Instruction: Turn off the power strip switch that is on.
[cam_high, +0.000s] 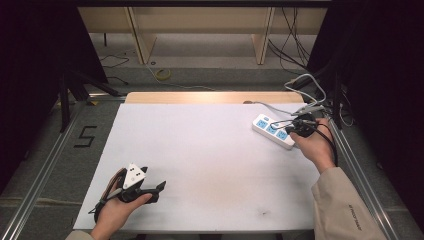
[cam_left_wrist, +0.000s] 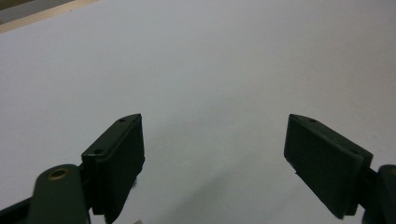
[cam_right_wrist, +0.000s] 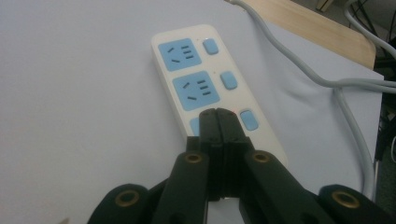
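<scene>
Over at the right of the high view, the right claw (cam_high: 298, 125) sits above the white power strip (cam_high: 273, 131), which lies slantwise on the white surface (cam_high: 200, 150) near its right edge, towards the upper right of the frame. In the right gripper view the right claw (cam_right_wrist: 219, 114) has its two black jaws pressed together with nothing between them, and their joined tips stand over the nearest of the strip's blue sockets, just beside the lowest blue switch (cam_right_wrist: 250, 119). Whether the tips actually touch the strip I cannot tell. The power strip (cam_right_wrist: 205, 74) runs from the centre of that frame up towards the top, showing two whole blue sockets and three small blue switches along its right side. Its grey cable (cam_right_wrist: 327, 84) leaves the far end and curves down the right side of the frame, past the bare wooden edge (cam_right_wrist: 317, 32) of the surface in the upper right.

The left claw (cam_high: 161, 186) rests low in the lower left of the high view, held in the person's left hand (cam_high: 115, 210), well apart from the strip. In the left gripper view the left claw (cam_left_wrist: 212, 158) is spread wide, its jaws at the lower left and lower right of the frame, with only plain white surface (cam_left_wrist: 210, 60) between them.
</scene>
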